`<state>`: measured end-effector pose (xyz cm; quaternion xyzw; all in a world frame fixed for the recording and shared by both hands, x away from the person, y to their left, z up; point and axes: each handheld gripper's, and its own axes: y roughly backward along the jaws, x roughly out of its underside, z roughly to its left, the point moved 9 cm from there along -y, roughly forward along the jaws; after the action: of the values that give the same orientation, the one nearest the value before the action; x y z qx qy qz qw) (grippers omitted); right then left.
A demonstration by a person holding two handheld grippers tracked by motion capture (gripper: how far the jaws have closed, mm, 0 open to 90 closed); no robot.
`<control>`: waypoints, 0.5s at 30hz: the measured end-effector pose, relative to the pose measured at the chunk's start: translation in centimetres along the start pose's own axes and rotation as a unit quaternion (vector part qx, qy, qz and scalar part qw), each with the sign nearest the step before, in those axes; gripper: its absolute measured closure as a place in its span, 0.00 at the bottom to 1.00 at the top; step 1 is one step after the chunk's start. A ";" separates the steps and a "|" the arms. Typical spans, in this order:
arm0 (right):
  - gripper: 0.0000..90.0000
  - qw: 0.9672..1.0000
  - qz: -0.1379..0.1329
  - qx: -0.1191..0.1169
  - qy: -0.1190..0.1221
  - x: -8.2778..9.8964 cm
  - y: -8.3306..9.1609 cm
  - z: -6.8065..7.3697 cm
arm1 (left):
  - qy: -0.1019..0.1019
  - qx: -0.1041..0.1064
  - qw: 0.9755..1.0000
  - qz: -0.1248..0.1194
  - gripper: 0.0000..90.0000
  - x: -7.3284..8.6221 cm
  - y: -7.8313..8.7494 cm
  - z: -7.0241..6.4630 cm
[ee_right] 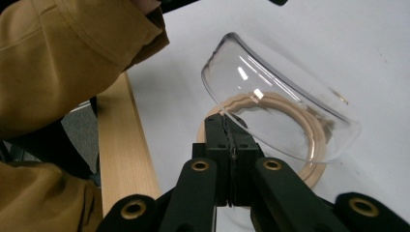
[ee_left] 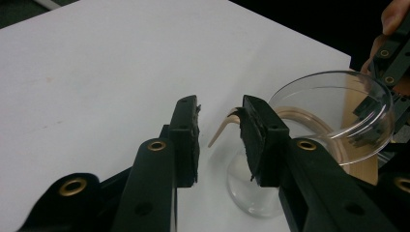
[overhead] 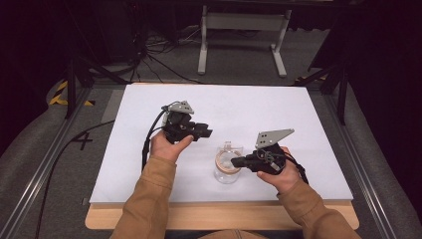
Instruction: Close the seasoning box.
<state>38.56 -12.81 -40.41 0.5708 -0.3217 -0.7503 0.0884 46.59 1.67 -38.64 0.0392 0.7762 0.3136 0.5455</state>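
Glass jar (overhead: 227, 169) rim in R hand-held gripper (overhead: 238, 161)

Both forearms come in from the near edge of the surface (overhead: 149, 189), tan sleeves (overhead: 149, 199). Left hand (overhead: 166, 147) holds the left gripper (ee_left: 220, 128) approx mid-surface, jaws parted, nothing between them. Right hand (overhead: 283, 174) holds the right gripper (ee_right: 226, 130) nearer the near edge, pointing left, jaws pressed together on a clear rim.
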 end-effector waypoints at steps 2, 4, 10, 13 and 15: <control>1.00 1.000 0.010 0.000 0.001 0.2 -0.1 0.1 | 0.000 -0.001 1.000 0.001 0.75 0.0 0.1 0.0; 1.00 1.000 0.017 -0.002 0.001 0.4 -0.1 0.2 | 0.000 -0.002 1.000 0.004 0.75 0.1 0.2 0.0; 1.00 0.999 0.035 0.000 0.005 0.8 -0.2 0.3 | 0.002 -0.001 1.000 0.008 0.74 0.2 0.1 0.1; 1.00 0.999 0.042 -0.001 0.007 1.0 -0.2 0.3 | 0.000 0.000 1.000 0.013 0.74 0.2 0.1 0.1; 1.00 0.999 0.045 -0.002 0.006 1.1 -0.1 0.4 | -0.001 0.000 1.000 0.013 0.74 0.2 0.1 0.1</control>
<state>37.90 -13.11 -41.30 0.5604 -0.3448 -0.7426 0.1250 46.56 1.85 -38.79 0.0502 0.7752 0.3205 0.5420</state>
